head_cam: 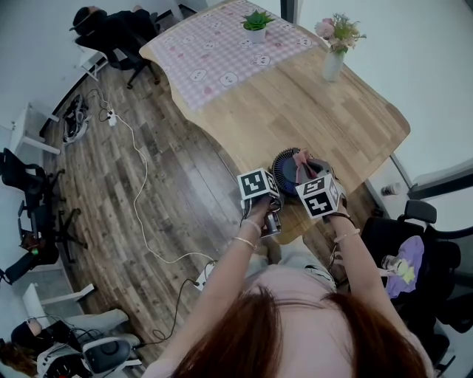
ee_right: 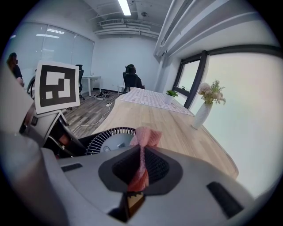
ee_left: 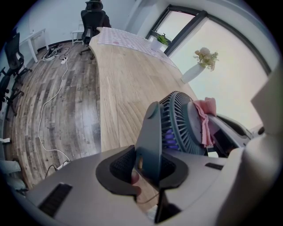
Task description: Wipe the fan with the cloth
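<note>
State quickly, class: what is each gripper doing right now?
Left gripper: closed on the curved stand of the small dark-blue plastic fan.
Right gripper: closed on the pink woven cloth.

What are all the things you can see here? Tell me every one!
fan: one, dark grey, table's near edge
cloth: one, pink, against the fan
table: one, light wood
tablecloth: one, pink checked, table's far end
plant: one, green, on the tablecloth
vase: one, white, flowers in it, on bare wood
cable: one, white, on the floor
left gripper: one, grey, clamped on the fan's stand
right gripper: one, grey, clamped on the cloth
</note>
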Available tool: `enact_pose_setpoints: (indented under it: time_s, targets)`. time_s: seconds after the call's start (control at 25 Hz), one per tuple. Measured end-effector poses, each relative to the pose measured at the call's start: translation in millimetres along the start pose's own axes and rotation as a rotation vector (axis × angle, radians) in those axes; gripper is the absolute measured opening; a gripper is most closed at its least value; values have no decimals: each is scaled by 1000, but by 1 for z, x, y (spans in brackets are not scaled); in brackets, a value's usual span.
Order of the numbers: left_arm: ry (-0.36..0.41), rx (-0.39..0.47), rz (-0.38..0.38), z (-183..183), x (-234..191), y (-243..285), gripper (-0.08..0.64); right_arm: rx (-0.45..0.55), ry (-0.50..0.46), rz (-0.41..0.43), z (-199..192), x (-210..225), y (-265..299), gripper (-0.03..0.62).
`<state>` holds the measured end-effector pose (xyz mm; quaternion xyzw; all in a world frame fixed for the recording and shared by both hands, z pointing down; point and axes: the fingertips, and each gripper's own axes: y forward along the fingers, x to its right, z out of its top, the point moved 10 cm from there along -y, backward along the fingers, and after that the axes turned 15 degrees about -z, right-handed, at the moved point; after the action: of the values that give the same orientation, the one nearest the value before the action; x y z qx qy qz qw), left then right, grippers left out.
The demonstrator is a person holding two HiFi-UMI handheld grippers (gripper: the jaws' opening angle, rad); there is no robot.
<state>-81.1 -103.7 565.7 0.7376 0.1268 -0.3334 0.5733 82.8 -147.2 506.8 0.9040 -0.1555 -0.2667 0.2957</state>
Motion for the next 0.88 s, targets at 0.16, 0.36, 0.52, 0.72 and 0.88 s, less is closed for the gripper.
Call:
enact_pose_setpoints:
  time_s: [0.16,0.36,0.52,0.72,0.88]
  targets:
    - [-2,2,-2,-1,0,0,89,-4,10,-6,-4,1,-2,26]
    - [-2,0,-3,-1,1,1,91,-9,18,-11,-7,3,-5,26]
    - [-6,0,-7,-1,1,1,94,-11,28,-11,-8,4,-6,26]
    - [-5,-2,-5,0,0,1,94,-16,42,-15,-10,5,-7,26]
    - [-3,-6,-3,0,0,2,94,-21,61,-21,-13,5,-9,26]
